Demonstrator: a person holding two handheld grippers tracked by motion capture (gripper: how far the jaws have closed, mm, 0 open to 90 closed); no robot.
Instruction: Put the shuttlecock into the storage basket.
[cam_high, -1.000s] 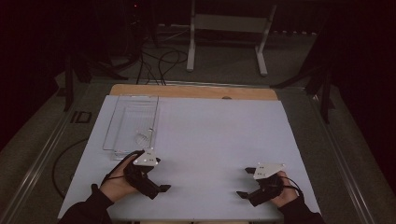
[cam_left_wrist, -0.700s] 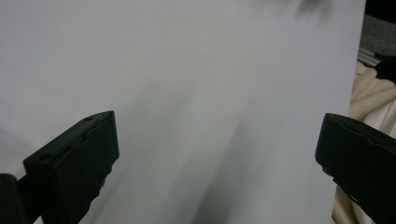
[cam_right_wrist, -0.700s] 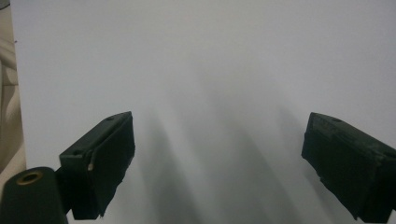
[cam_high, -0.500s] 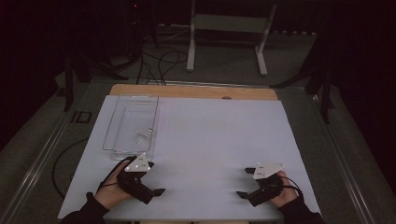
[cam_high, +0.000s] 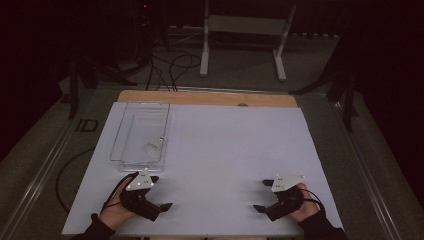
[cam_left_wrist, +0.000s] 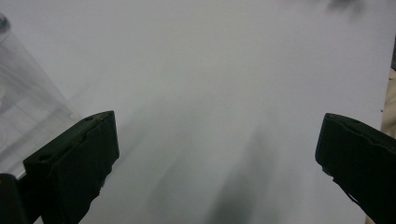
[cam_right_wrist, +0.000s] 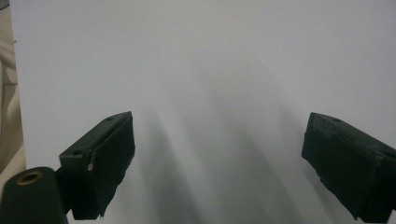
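Note:
My left gripper (cam_high: 161, 192) rests on the white table sheet (cam_high: 225, 145) near the front left, held in a hand, its jaws wide apart with nothing between them. In the left gripper view the left gripper (cam_left_wrist: 217, 123) is open over bare white surface, with the wall of a clear plastic tray (cam_left_wrist: 23, 107) at the left edge. My right gripper (cam_high: 261, 195) lies near the front right, also open and empty. The right gripper view shows the right gripper (cam_right_wrist: 219, 121) spread over plain white sheet.
The clear plastic tray (cam_high: 142, 132) stands on the left half of the table, just beyond the left gripper, with a small pale object (cam_high: 152, 146) inside. A wooden strip (cam_high: 205, 98) runs along the far edge. Cables and a stand's legs (cam_high: 205, 60) lie on the floor beyond.
My left gripper has drawn back a little from the tray toward the near edge. The right gripper has stayed where it was.

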